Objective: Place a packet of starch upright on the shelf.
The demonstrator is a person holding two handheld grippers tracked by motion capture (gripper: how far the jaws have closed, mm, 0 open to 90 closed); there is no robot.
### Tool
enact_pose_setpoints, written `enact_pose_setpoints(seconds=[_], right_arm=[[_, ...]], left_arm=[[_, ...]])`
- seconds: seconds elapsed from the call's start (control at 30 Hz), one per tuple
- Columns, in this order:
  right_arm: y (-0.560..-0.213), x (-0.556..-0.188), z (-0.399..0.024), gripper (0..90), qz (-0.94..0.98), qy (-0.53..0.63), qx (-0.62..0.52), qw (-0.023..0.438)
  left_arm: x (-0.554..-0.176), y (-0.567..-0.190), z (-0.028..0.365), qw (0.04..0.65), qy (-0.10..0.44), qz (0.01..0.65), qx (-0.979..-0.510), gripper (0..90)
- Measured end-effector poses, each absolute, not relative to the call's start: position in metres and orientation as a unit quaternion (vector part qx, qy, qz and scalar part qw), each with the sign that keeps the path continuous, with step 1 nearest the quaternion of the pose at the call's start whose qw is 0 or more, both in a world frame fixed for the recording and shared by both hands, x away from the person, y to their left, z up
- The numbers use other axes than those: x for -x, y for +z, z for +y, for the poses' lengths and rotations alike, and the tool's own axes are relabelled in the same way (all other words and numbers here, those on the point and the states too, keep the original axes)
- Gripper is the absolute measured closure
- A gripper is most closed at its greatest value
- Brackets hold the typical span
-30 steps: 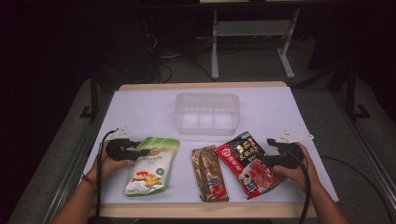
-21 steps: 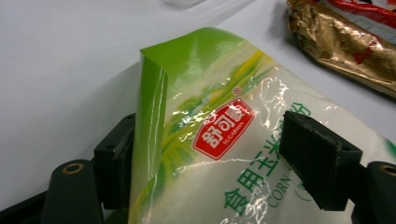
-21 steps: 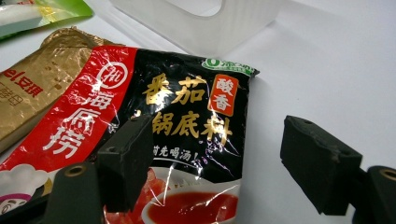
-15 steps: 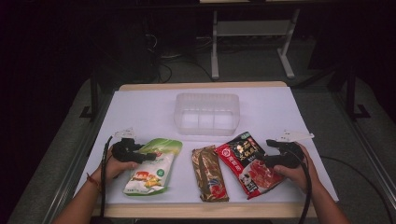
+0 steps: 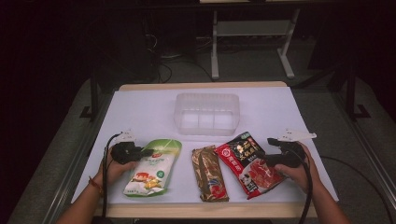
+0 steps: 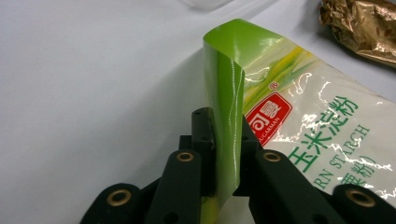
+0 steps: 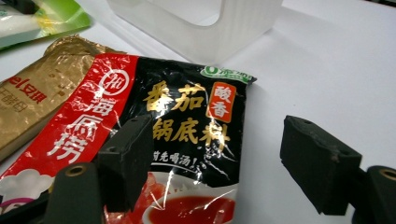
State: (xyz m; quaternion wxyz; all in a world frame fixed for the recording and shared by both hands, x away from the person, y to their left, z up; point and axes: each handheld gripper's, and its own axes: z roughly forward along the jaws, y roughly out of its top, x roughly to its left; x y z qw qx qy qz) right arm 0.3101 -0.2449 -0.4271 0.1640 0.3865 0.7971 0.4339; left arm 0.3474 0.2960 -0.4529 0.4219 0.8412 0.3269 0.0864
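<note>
White table [image 5: 140, 112], high view, read left to right. The left gripper [image 5: 148, 152] sits at the 8 o'clock side of the table, held in the person's left hand [image 5: 113, 169]. Its jaws have just been closing, and they now pinch the upper left edge of the green starch pouch [image 5: 152, 168]; in the left gripper view the pouch's green edge [image 6: 227, 107] stands folded upright between the two black pads, and the rest of the pouch lies flat towards 4 o'clock of them.

Just beside the pouch, towards 3 o'clock, lies a gold packet [image 5: 209, 173], apart from it. Next lies a red and black soup base packet [image 5: 247, 163], tilted. A clear plastic container [image 5: 207, 113] stands at 12 o'clock of the three packets, well apart from the green pouch.

The right gripper [image 5: 265, 150] rests at the table's 4 o'clock side with jaws spread wide; in the right gripper view its left pad [image 7: 127, 161] hovers over the soup base packet [image 7: 187, 121], the right pad over bare table.
</note>
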Motion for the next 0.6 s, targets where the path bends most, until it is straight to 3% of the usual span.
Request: enact_pose_setpoints(seconds=[0.27, 0.6], right_arm=[[-0.426, -0.316, -0.249, 25.3, 0.788, 0.442, -0.396, 0.166], [-0.422, -0.316, -0.254, 26.2, 0.781, 0.445, -0.398, 0.183]], left_arm=[[-0.341, -0.448, 0.308, 0.439, 0.099, 0.326, -0.831, 89.8], [-0.327, -0.422, 0.326, 0.507, 0.097, 0.33, -0.79, 90.0]])
